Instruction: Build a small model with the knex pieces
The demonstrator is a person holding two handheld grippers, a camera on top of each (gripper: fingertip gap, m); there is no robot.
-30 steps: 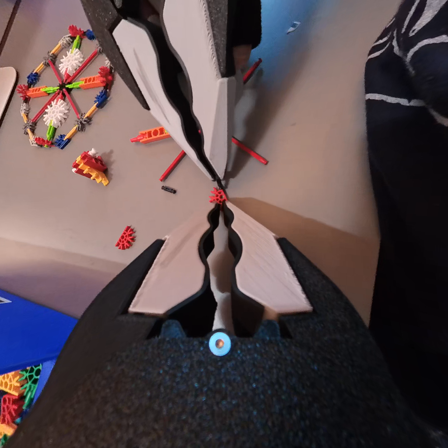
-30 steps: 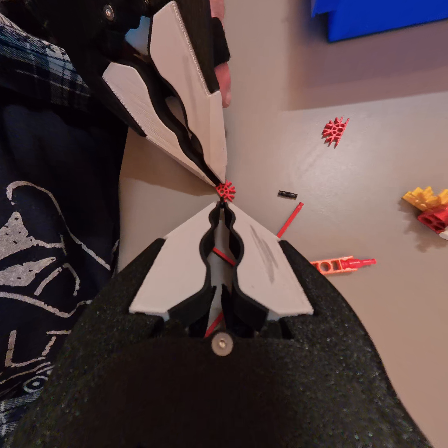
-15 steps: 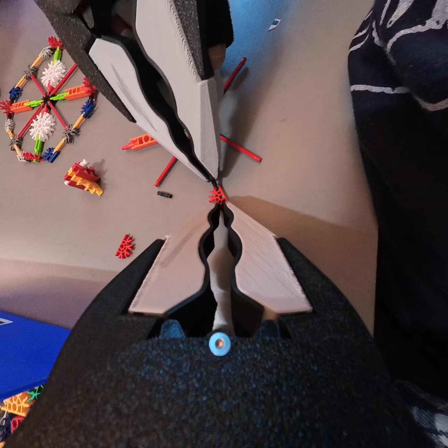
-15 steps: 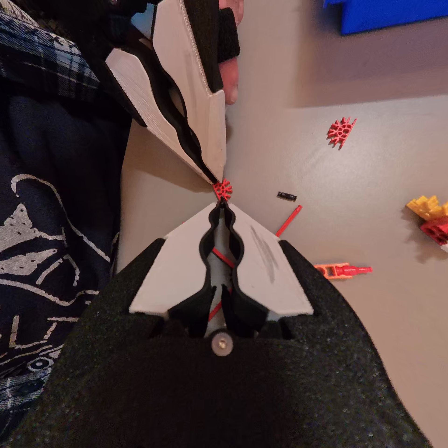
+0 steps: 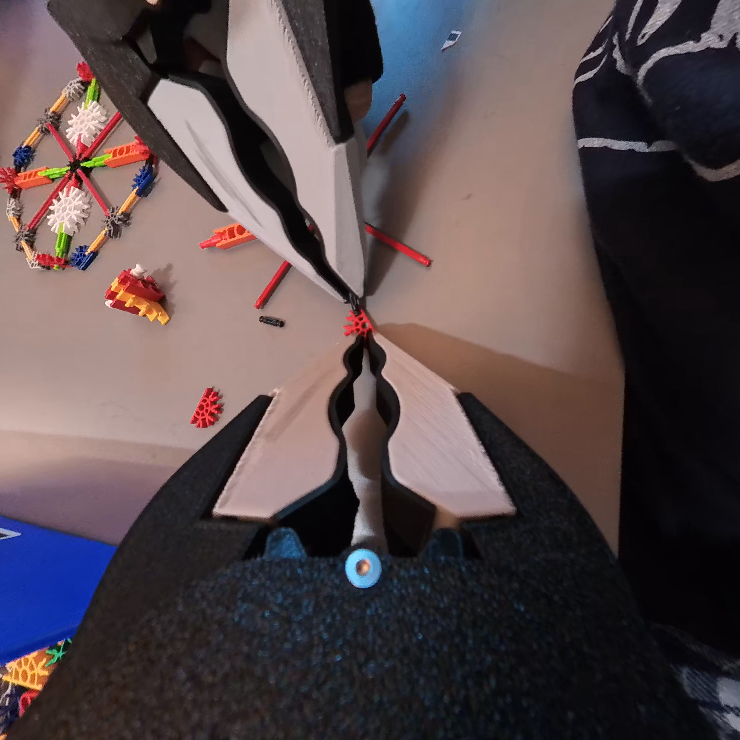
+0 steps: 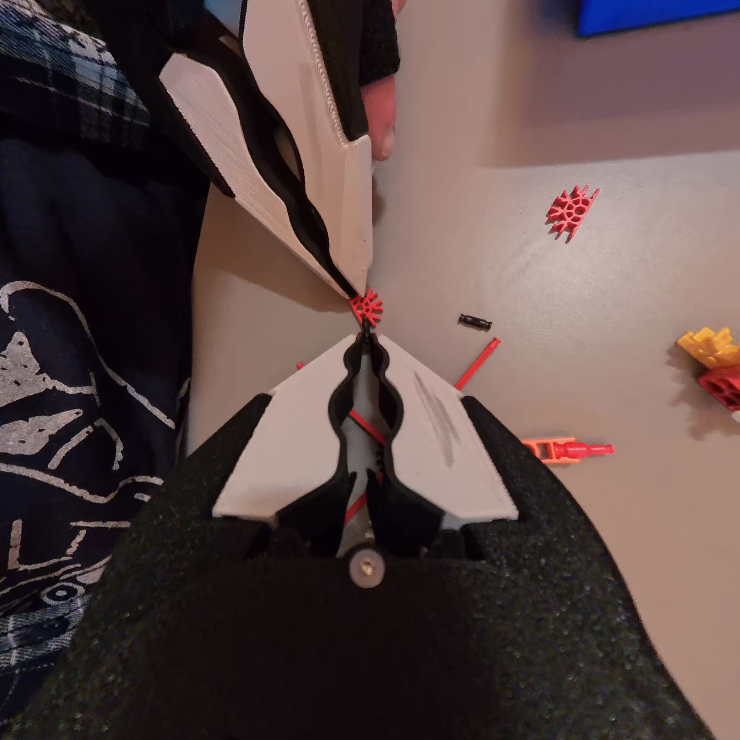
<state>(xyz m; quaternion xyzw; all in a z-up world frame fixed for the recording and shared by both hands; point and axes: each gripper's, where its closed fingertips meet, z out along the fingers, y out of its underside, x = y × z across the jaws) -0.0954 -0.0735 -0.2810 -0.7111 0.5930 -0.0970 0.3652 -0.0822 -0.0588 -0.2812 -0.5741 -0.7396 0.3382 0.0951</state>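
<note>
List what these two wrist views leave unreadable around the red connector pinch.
- Black rod in the right gripper: mostly hidden by the closed fingertips, both views; whether it is seated in the red connector is too small to tell.
- Crossed red rods: crossing covered by the right gripper, left wrist view.
- Blue bin: cut off by the top edge, right wrist view.
- Left gripper: how much connector it pinches is hidden.

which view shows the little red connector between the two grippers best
The right wrist view: the small red connector faces the camera, spokes and holes readable, between left gripper and right gripper. The left wrist view shows it smaller, its lower edge hidden in the fingertips.
</note>
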